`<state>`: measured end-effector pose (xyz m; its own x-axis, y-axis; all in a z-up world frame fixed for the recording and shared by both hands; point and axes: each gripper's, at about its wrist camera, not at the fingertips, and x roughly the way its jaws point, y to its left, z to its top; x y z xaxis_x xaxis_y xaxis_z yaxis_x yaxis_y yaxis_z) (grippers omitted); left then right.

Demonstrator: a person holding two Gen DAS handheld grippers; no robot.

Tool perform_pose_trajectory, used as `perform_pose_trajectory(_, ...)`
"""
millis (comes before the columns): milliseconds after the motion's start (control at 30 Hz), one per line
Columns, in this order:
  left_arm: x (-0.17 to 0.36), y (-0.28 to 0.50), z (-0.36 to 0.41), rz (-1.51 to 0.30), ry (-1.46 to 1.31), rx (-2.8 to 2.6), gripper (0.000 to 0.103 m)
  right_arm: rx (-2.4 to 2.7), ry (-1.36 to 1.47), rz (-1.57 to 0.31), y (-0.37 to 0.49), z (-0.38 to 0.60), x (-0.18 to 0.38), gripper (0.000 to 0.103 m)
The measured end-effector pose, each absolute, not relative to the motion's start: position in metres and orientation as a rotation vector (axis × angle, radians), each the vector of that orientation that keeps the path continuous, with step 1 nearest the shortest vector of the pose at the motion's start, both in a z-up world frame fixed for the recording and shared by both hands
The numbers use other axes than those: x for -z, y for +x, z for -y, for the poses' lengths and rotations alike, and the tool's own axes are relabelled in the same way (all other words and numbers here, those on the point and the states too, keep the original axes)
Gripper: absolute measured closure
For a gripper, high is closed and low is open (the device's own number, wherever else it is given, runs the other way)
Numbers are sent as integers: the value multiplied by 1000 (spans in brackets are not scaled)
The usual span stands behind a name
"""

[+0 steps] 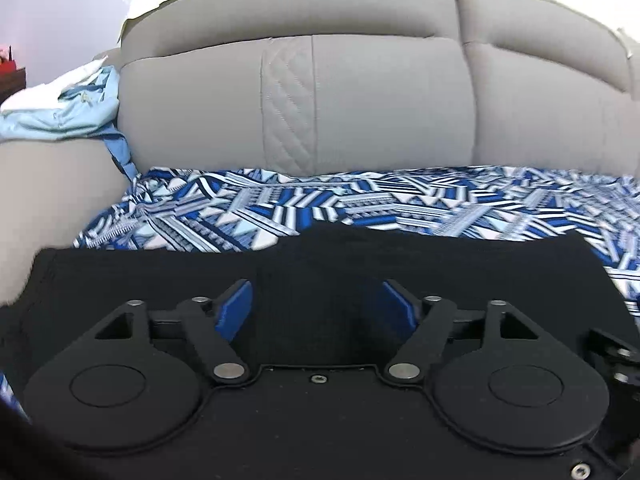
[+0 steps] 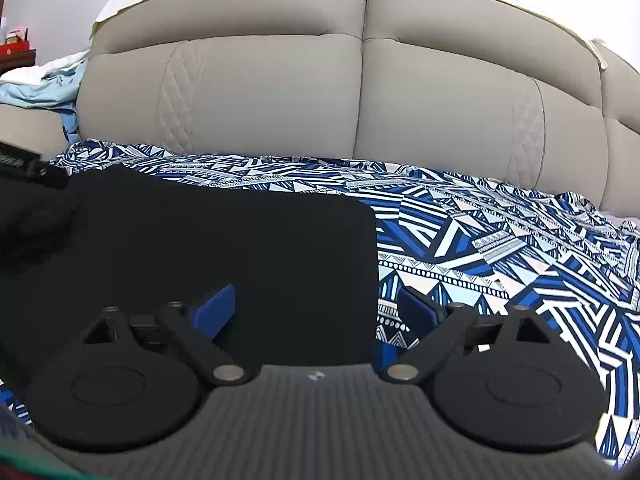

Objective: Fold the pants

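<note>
The black pants (image 1: pixel 400 268) lie flat on a blue and white patterned sheet (image 1: pixel 360 204). In the left wrist view my left gripper (image 1: pixel 316 304) is open, low over the pants, its blue fingers (image 1: pixel 236 308) spread with black cloth between them. In the right wrist view the pants (image 2: pixel 224 248) form a flat dark rectangle with a straight right edge. My right gripper (image 2: pixel 316 310) is open and straddles that edge: the left finger (image 2: pixel 214 312) over the pants, the right finger (image 2: pixel 416 312) over the sheet (image 2: pixel 500 248).
A beige padded sofa back (image 1: pixel 360 100) rises behind the sheet, also in the right wrist view (image 2: pixel 360 92). Light blue clothing (image 1: pixel 64 108) is piled on the left armrest. The left gripper's body (image 2: pixel 28 172) shows at the left edge of the right wrist view.
</note>
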<state>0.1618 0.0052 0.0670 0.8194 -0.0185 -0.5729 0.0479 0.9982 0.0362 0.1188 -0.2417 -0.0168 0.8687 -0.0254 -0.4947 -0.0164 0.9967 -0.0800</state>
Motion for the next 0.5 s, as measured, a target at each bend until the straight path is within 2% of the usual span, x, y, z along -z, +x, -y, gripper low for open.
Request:
perform_pose_trajectory(67, -63, 149, -1, -597, 39, 42, 22, 10, -68, -525, 118, 243, 18, 5)
perform_pose_trajectory(233, -46, 132, 4, -596, 50, 35, 22, 8, -59, -522, 114, 244, 19, 0)
perform_pose_trajectory(500, -22, 130, -2, -622, 38, -2, 19, 0, -45, -515, 113, 246, 26, 0)
